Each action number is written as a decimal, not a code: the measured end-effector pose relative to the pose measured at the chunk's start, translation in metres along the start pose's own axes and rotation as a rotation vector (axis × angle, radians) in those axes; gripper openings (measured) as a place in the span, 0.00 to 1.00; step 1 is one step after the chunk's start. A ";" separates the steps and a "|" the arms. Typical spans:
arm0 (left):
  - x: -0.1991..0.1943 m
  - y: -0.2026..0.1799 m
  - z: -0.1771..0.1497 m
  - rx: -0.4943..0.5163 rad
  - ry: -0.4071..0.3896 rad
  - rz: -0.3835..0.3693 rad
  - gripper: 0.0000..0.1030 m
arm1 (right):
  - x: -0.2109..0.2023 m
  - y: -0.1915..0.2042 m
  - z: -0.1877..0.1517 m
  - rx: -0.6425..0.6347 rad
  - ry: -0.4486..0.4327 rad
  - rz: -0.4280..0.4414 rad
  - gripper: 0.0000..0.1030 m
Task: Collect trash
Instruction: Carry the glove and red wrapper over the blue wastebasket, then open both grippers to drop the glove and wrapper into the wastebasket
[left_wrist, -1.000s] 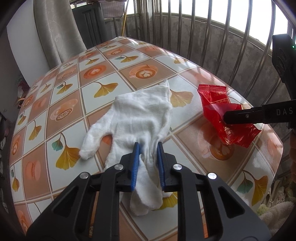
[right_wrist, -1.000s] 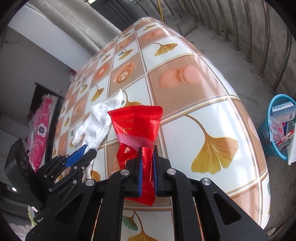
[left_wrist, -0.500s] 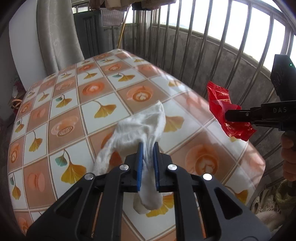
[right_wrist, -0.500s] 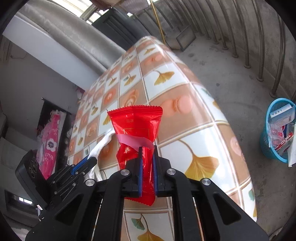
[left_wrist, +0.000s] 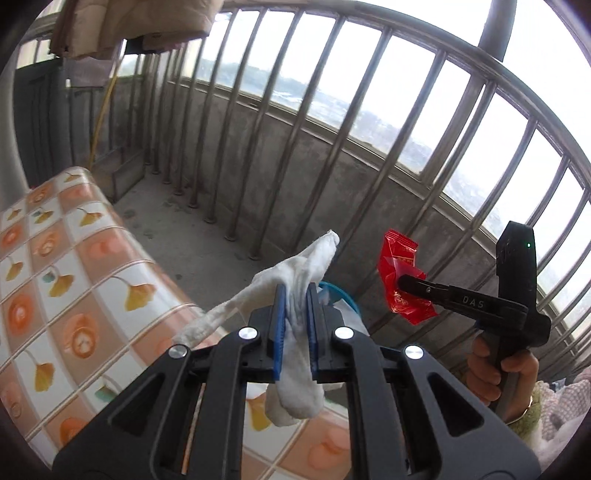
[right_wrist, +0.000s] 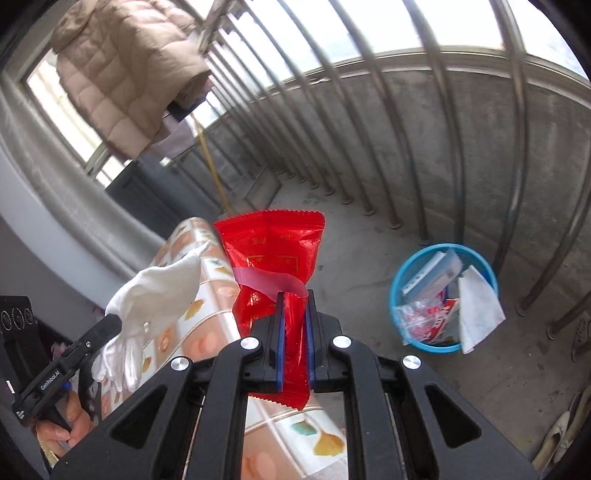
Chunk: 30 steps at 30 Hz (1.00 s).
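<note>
A: The white glove (left_wrist: 295, 354) is limp and light, pinched mid-body in the closed left gripper (left_wrist: 294, 332); the red wrapper (right_wrist: 273, 273) is crinkly, slick, clamped by its lower half in the closed right gripper (right_wrist: 294, 343).

B: Both hang off the table (right_wrist: 207, 332); grippers tilt downward; the blue basket (right_wrist: 443, 295) seems ahead, mostly hidden in the left view.

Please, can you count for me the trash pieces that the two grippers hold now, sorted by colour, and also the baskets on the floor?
White trash: 1, the white glove in the left gripper
Red trash: 1, the red wrapper in the right gripper
Blue baskets: 1, the blue basket on the floor, already with trash in it
Total: 3
</note>
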<state>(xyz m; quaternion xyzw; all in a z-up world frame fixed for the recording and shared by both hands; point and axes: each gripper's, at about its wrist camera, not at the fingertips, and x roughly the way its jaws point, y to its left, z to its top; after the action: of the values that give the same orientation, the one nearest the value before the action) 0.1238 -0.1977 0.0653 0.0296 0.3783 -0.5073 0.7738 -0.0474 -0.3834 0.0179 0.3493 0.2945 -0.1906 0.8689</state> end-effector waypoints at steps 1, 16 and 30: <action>0.019 -0.004 0.004 -0.007 0.035 -0.031 0.09 | 0.002 -0.014 0.003 0.030 -0.007 -0.020 0.09; 0.299 -0.071 0.003 0.113 0.509 -0.120 0.10 | 0.108 -0.200 0.015 0.464 0.077 -0.196 0.12; 0.331 -0.068 -0.011 0.146 0.507 -0.055 0.57 | 0.165 -0.272 -0.016 0.593 0.175 -0.286 0.50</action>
<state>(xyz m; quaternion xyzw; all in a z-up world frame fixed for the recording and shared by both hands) 0.1293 -0.4781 -0.1232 0.2011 0.5232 -0.5305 0.6360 -0.0749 -0.5784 -0.2327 0.5570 0.3459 -0.3571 0.6653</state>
